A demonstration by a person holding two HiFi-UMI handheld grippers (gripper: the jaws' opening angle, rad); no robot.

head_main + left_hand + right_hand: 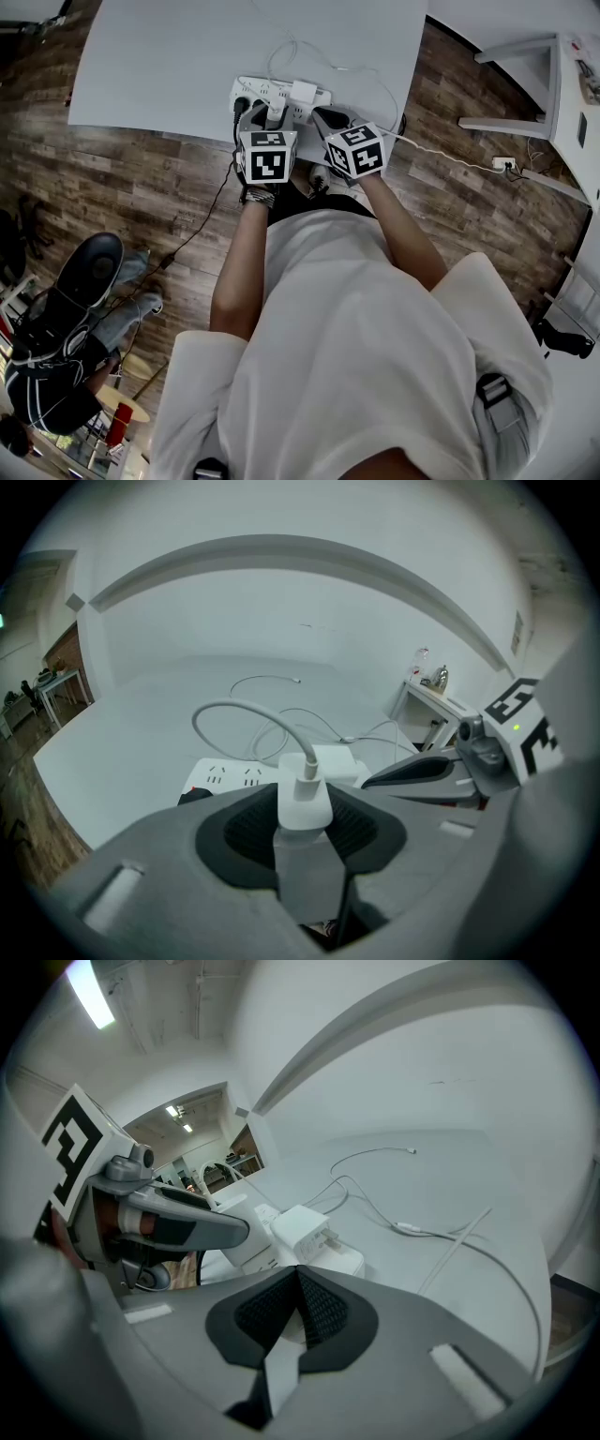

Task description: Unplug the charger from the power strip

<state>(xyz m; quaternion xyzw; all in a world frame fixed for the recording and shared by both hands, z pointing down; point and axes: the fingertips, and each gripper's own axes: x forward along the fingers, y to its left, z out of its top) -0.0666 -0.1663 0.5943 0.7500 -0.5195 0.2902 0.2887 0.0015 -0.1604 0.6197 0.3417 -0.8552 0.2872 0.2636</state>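
The white power strip (251,91) lies at the white table's near edge. My left gripper (267,120) is shut on a white charger (302,803) that stands upright over the strip, a white cable (225,714) running from its top. The jaws hide the charger's lower end, so I cannot tell whether it sits in a socket. My right gripper (328,117) is beside it to the right, its jaws shut (300,1302) with nothing between the pads, tips down at the power strip (248,1255). A second white charger (302,1230) lies on the strip with bare prongs.
White cables (412,1230) loop over the table (169,66) behind the strip. A black cord (202,220) drops from the strip to the wooden floor. A seated person (66,337) is at the lower left, and a white desk (562,103) stands at the right.
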